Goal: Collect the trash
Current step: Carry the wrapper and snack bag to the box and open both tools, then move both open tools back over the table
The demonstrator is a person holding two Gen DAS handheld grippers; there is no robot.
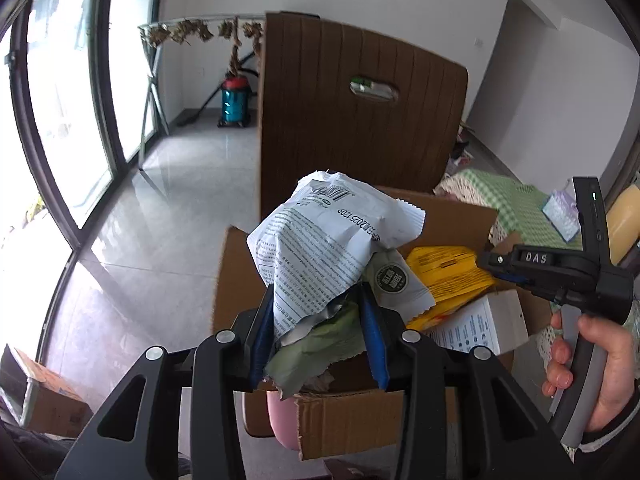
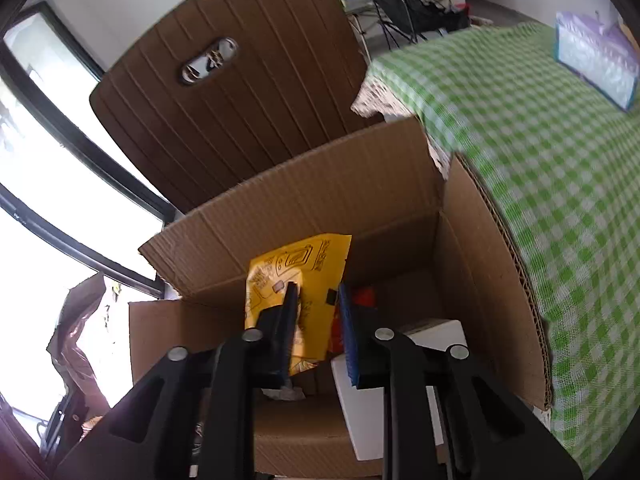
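My left gripper is shut on a bundle of crumpled wrappers, a white printed packet over a green one, held above the open cardboard box. In the box lie a yellow packet, a white carton and a grey-green sachet. My right gripper hangs over the same box; the yellow packet stands between its parted fingers, and I cannot tell whether they grip it. The right gripper's body shows at the right of the left wrist view.
A brown chair back stands behind the box. A table with a green checked cloth lies to the right, with a tissue pack on it. A window wall and a vacuum cleaner are at the left.
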